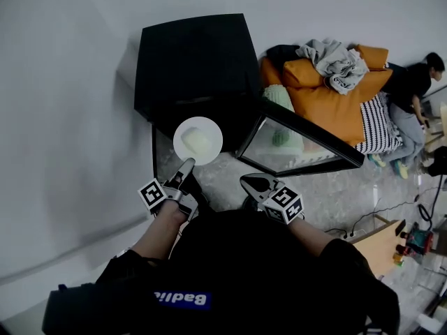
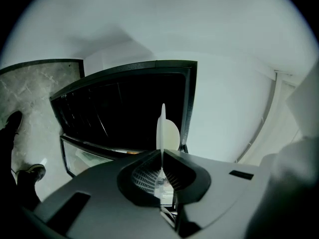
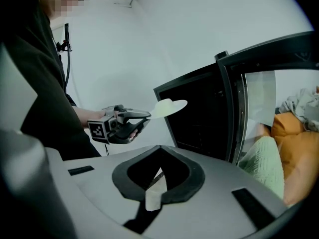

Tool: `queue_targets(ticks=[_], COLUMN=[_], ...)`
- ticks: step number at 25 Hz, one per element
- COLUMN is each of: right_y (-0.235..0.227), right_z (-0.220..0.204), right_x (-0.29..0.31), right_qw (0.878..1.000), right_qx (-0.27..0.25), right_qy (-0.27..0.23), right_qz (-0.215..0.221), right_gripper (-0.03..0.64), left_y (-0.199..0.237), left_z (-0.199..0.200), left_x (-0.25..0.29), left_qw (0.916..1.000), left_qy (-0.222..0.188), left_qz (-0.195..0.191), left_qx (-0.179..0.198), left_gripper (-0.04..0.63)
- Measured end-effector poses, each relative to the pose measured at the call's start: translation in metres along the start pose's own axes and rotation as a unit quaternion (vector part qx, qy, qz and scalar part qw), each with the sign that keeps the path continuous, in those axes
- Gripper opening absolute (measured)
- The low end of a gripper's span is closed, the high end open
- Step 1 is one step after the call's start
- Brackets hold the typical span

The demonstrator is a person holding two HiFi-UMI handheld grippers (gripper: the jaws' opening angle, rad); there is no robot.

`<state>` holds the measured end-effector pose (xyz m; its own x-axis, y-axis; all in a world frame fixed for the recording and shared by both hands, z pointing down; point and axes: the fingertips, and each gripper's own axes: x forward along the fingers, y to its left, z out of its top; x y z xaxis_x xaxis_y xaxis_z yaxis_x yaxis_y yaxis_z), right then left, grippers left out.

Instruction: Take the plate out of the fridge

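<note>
Your left gripper (image 1: 187,163) had its jaws nipped almost together on the rim of the white plate (image 1: 180,132), which hung outside the black fridge (image 1: 192,61), just in front of its open compartment. Held by that edge alone, the plate could have tilted and shed the pale lump (image 1: 197,143) on it. The fridge interior was too dark to tell its contents. Swinging right risked striking the open glass door (image 1: 300,152). Your right gripper (image 1: 255,183) had its jaws together, empty.
</note>
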<state>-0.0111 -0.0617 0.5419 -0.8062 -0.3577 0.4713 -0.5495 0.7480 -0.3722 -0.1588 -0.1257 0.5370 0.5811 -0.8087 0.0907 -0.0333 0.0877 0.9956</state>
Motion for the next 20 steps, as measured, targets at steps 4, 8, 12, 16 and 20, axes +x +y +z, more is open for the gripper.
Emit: queue_targets(ticks=[4, 8, 12, 16, 20], right_y=[0.004, 0.012, 0.018, 0.021, 0.020], right_z=[0.012, 0.026, 0.039, 0.037, 0.034], right_x=[-0.003, -0.009, -0.003, -0.005, -0.006], right_qw=[1.000, 0.999, 0.998, 0.998, 0.998], right_qx=[-0.005, -0.010, -0.017, -0.015, -0.014], right_qy=[-0.018, -0.037, -0.046, -0.050, -0.054], right_qz=[0.004, 0.014, 0.025, 0.032, 0.039], right_gripper=[-0.003, -0.003, -0.003, -0.003, -0.003], left_y=[-0.034, -0.063, -0.084, -0.096, -0.094], left_z=[-0.012, -0.029, -0.037, -0.046, -0.049], left_x=[-0.007, -0.012, -0.012, -0.015, -0.017], left_qw=[0.9998, 0.9993, 0.9988, 0.9980, 0.9982], left_qy=[0.006, 0.027, 0.042, 0.053, 0.048], left_qz=[-0.015, -0.021, -0.022, -0.022, -0.021], left_qx=[0.007, 0.015, 0.014, 0.028, 0.028], left_gripper=[0.017, 0.017, 0.017, 0.017, 0.017])
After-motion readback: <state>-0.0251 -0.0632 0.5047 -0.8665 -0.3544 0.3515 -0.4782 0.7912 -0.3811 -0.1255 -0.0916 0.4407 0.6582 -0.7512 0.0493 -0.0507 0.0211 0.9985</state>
